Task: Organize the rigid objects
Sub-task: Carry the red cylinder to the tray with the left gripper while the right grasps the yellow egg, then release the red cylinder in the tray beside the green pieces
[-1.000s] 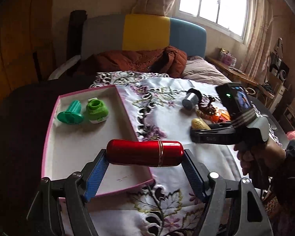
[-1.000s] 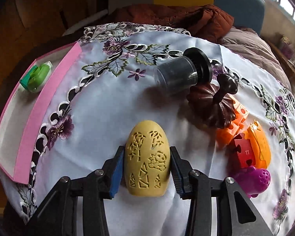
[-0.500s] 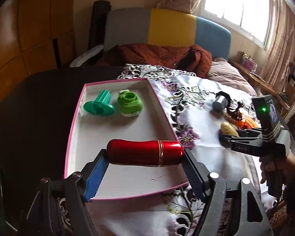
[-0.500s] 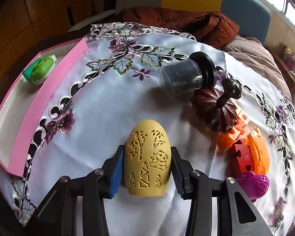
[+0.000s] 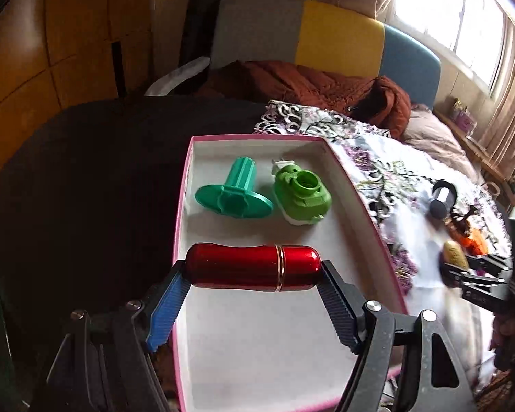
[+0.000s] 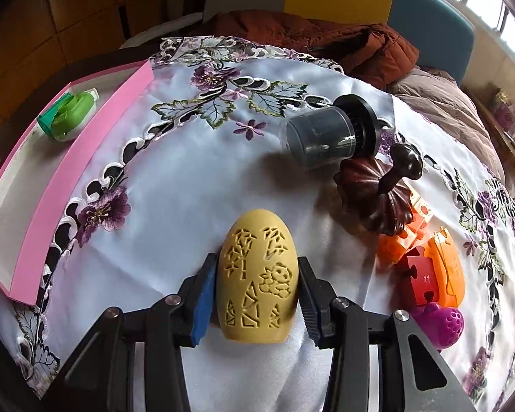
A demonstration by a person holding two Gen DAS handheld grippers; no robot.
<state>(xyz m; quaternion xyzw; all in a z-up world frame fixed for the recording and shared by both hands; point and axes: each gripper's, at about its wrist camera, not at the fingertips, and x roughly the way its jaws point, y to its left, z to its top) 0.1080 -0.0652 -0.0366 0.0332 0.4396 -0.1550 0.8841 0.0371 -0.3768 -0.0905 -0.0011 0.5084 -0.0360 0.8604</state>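
A red metal cylinder (image 5: 252,267) is clamped endwise, crosswise, by the left gripper (image 5: 254,295), apparently above the pink-rimmed tray (image 5: 182,206); a yellow carved egg (image 6: 257,276) is clamped by the right gripper (image 6: 255,300).

My glossy red metal cylinder (image 5: 252,267) | my matt yellow carved plastic egg (image 6: 257,279) | satiny white embroidered tablecloth (image 6: 189,185) | pink-rimmed matt paperboard tray (image 5: 257,336)
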